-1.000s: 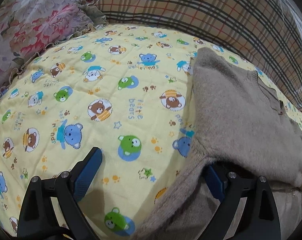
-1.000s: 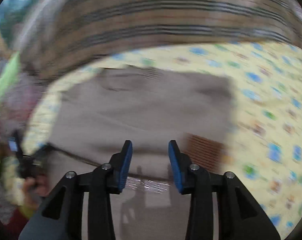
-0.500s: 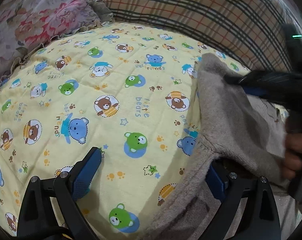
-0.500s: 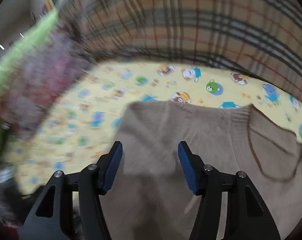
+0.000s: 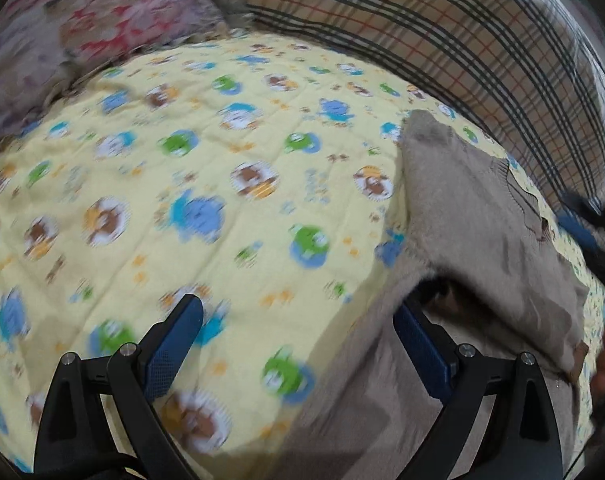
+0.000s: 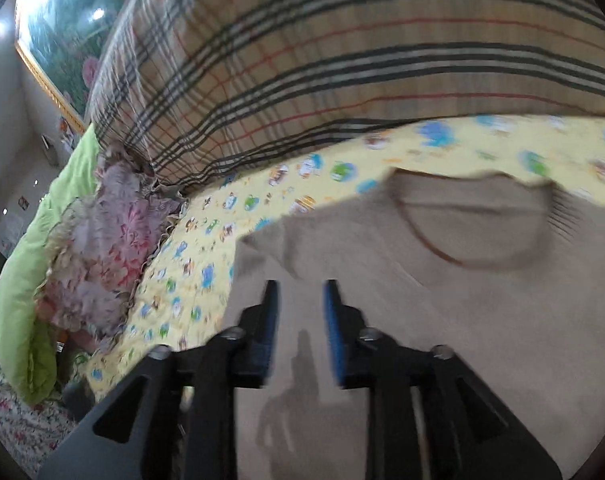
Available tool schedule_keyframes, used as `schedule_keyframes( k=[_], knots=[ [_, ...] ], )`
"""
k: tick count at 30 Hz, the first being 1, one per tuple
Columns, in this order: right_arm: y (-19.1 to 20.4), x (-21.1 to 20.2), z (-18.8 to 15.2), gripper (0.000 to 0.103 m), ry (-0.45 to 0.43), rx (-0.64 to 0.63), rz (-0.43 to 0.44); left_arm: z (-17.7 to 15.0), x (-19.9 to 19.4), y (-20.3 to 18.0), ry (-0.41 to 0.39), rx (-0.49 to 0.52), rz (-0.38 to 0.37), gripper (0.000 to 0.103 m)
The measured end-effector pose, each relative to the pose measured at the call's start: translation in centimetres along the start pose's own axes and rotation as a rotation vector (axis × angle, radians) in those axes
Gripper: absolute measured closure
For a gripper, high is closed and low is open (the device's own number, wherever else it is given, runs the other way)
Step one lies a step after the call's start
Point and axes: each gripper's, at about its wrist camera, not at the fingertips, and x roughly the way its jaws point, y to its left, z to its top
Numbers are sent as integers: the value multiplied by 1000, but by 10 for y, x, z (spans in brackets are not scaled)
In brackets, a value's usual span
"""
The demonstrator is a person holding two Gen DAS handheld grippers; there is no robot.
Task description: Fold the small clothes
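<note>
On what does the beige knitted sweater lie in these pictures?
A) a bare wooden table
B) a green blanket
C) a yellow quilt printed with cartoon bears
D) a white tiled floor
C: the beige knitted sweater is spread on the yellow quilt printed with cartoon bears.

The left gripper (image 5: 298,332) hangs low with jaws spread wide, while the right gripper (image 6: 300,300) holds its jaws narrowly apart.

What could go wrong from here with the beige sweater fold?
The left hand-held gripper is open with one finger under the folded flap of the beige sweater; pulling out could drag the flap open. The right hand-held gripper hovers open over the sweater without a grip, so a sweep may bunch the knit on the soft bear-print blanket.
</note>
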Motion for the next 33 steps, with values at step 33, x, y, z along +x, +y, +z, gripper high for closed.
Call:
schedule_keyframes(
  k=[33],
  knots=[
    [-83, -253, -249, 43, -121, 241, -238, -138, -131, 46, 196, 158, -82, 7]
  ],
)
